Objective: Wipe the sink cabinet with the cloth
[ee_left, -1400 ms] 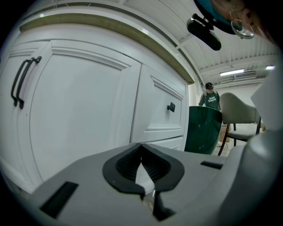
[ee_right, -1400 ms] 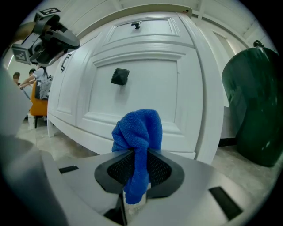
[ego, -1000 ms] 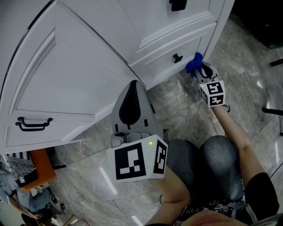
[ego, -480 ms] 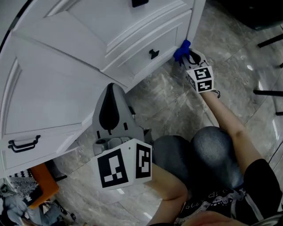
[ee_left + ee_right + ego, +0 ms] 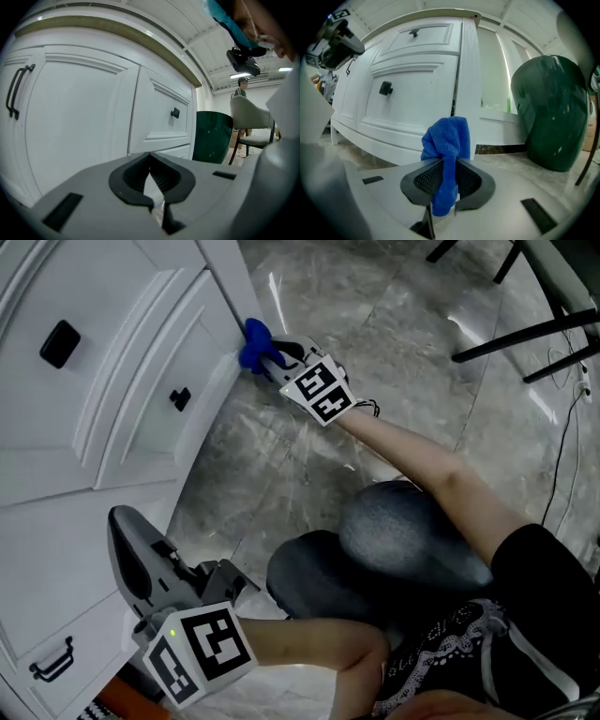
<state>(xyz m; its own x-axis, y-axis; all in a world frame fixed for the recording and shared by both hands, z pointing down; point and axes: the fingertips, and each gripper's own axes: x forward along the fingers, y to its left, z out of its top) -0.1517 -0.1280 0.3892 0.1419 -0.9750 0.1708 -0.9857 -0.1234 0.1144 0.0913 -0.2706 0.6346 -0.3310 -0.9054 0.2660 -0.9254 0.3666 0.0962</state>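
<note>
The white sink cabinet [image 5: 103, 381] fills the left of the head view, with panelled drawers and black knobs [image 5: 179, 398]. My right gripper [image 5: 265, 356] is shut on a bunched blue cloth [image 5: 253, 341], which presses against the cabinet's lower corner post near the floor. In the right gripper view the blue cloth [image 5: 446, 145] sticks out of the shut jaws in front of the white corner post [image 5: 468, 79]. My left gripper [image 5: 127, 554] is held low at the bottom left, jaws shut on nothing, close to a cabinet door with a black handle [image 5: 52, 659]. In the left gripper view the gripper [image 5: 151, 174] faces the white doors [image 5: 79, 131].
A dark green bin [image 5: 551, 112] stands to the right of the cabinet corner. Black chair legs [image 5: 511, 329] cross the marble floor [image 5: 394, 362] at the top right. The person's knees [image 5: 394, 549] are just below the right arm. A chair [image 5: 251, 119] stands beyond the cabinet.
The head view has swung right, so the cabinet slid to the left. The right gripper with the blue cloth stays at the cabinet's lower corner post. The left gripper sank toward the bottom left.
</note>
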